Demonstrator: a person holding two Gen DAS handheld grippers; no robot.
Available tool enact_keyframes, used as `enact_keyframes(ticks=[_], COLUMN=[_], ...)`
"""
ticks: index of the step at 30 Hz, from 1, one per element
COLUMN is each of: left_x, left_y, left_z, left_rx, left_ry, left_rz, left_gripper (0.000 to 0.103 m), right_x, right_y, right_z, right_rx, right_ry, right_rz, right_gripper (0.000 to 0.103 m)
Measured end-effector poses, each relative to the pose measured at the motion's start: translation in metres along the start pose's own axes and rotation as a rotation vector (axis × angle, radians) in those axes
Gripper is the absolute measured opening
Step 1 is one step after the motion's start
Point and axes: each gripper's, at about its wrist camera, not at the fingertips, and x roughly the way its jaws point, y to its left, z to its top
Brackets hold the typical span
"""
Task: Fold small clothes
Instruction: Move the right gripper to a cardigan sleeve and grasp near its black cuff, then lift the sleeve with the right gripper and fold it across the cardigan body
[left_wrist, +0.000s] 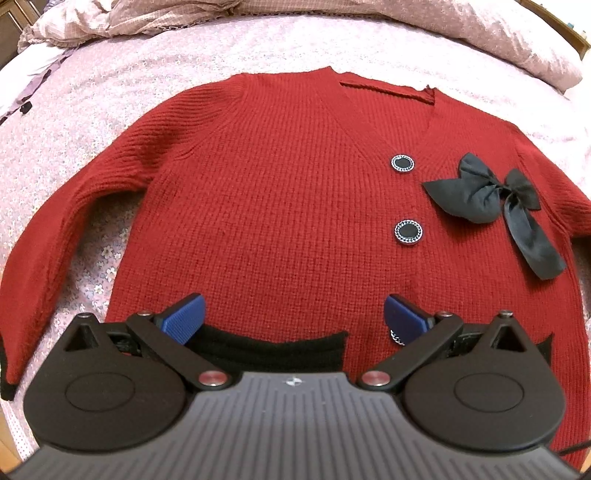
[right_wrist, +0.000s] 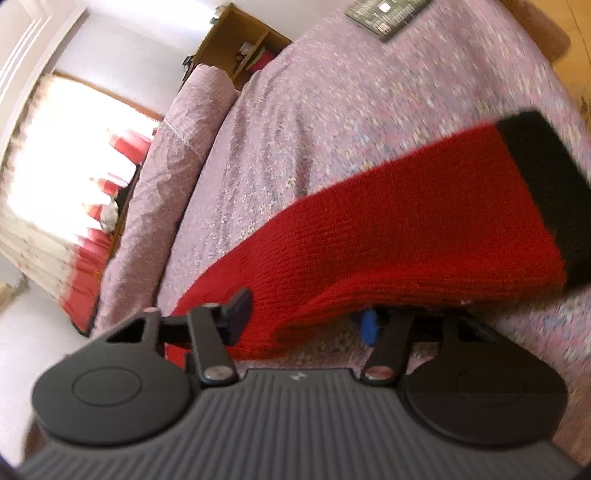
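A small red knit cardigan (left_wrist: 280, 192) lies flat, front up, on the bed. It has two black buttons (left_wrist: 402, 163), a black bow (left_wrist: 495, 195) and black trim at the hem (left_wrist: 269, 349). My left gripper (left_wrist: 293, 317) is open, its blue pads just above the hem. In the right wrist view a red sleeve (right_wrist: 406, 236) with a black cuff (right_wrist: 543, 173) is lifted off the bed and drapes between the fingers of my right gripper (right_wrist: 306, 314), which looks closed on it. The view is blurred.
The pink floral bedspread (left_wrist: 92, 122) covers the bed. A bunched quilt (left_wrist: 480, 33) lies along the far side. In the right wrist view a dark flat object (right_wrist: 388, 13) lies on the bed, with a wooden shelf (right_wrist: 240, 48) and a bright window (right_wrist: 66, 147) beyond.
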Motion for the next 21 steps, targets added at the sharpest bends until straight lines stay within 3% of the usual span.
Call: enact_keyframes(ticks=[3, 6, 12, 21], left_x=[0.000, 0.001, 0.000, -0.005], left_y=[0.001, 0.002, 0.006, 0.016], left_z=[-0.001, 0.000, 0.002, 0.003], left_rx=[0.000, 0.008, -0.003, 0.001], left_ry=[-0.005, -0.008, -0.015, -0.032], left_rz=[-0.001, 0.006, 0.002, 0.003], left_gripper=[0.103, 0.103, 0.103, 0.103], right_x=[-0.005, -0.010, -0.023, -0.021], right_y=[0.015, 0.029, 0.063, 0.124], right_z=[0.003, 0.008, 0.018, 0.024], right_rx=[-0.094, -0.165, -0.301, -0.445], right_ry=[-0.040, -0.082, -0.175, -0.214], right_rz=[-0.016, -0.001, 0.081, 0.217], right_gripper=[0.027, 0.019, 0.015, 0.015])
